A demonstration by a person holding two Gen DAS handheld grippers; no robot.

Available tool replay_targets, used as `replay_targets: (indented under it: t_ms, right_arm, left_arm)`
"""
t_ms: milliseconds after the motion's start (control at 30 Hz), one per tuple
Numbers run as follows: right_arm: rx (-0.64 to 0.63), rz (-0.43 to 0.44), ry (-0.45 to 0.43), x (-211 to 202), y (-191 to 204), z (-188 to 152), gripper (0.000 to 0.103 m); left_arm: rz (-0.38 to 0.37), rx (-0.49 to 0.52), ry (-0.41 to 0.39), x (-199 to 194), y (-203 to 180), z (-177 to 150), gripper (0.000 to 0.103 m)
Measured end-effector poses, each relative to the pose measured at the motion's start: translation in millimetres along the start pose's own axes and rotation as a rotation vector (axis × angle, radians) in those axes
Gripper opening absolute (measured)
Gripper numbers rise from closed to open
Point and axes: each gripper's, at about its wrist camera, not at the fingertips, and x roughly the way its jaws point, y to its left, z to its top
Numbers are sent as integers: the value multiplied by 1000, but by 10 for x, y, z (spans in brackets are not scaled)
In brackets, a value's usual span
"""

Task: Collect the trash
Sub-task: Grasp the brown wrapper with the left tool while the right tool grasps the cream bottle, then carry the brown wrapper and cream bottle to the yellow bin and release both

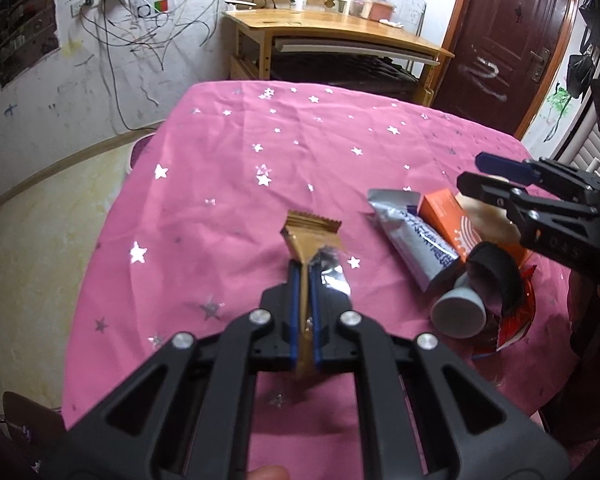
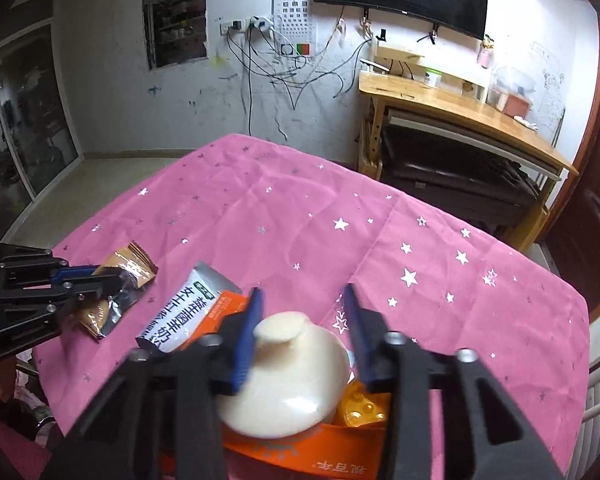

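Pinching a torn tan snack wrapper [image 1: 309, 240] with a silver foil lining, the left gripper [image 1: 305, 276] holds it above the table's [image 1: 220, 152] near edge. Only the right wrist view shows the right gripper [image 2: 302, 312] spread apart around a cream bottle [image 2: 288, 376], beside a silver sachet [image 2: 188, 308].

My right gripper [image 2: 302, 320] stands open, its blue pads either side of a cream bottle [image 2: 284, 376] just below, not touching it. Under the bottle lies an orange box [image 2: 312, 456]. Left of my fingers a silver pouch [image 2: 184, 308] rests on the pink cloth [image 2: 440, 240]; farther left, my left gripper [image 2: 96, 280] pinches a brown wrapper [image 2: 128, 264].
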Motion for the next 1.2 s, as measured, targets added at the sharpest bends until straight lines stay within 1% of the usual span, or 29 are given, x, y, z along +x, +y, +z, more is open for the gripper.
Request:
replay_targets:
  t_ms: [33,133,367,567,767,1000,1200]
  right_arm:
    - [1,-8,3,9,1,2,14]
    - [1,-5,-1,-7,10,-7,14]
    - [7,-12,-79,-257,4,6,14]
    - [41,-14,-137,-478,-130,19,14]
    - [95,-27,-177,-698,-383,-95,14]
    - [184,-66,-241,-1024,-801,-347,14]
    - [295,-133,-287,-1347,-1306,-702,14]
  left_arm:
    - [-3,0,-2,-4,3,-4,4]
    - [-9,0,-12,-17,10,3,4]
    - [16,17,-56,-155,-38,36,4]
    - [22,32,-96,-326,-147,97,4]
    - [25,69,-126,-437,-369,160,4]
    - [15,128,-148,-518,-719,227,4]
    - [-23,226,-169,-586,-1245,259,4]
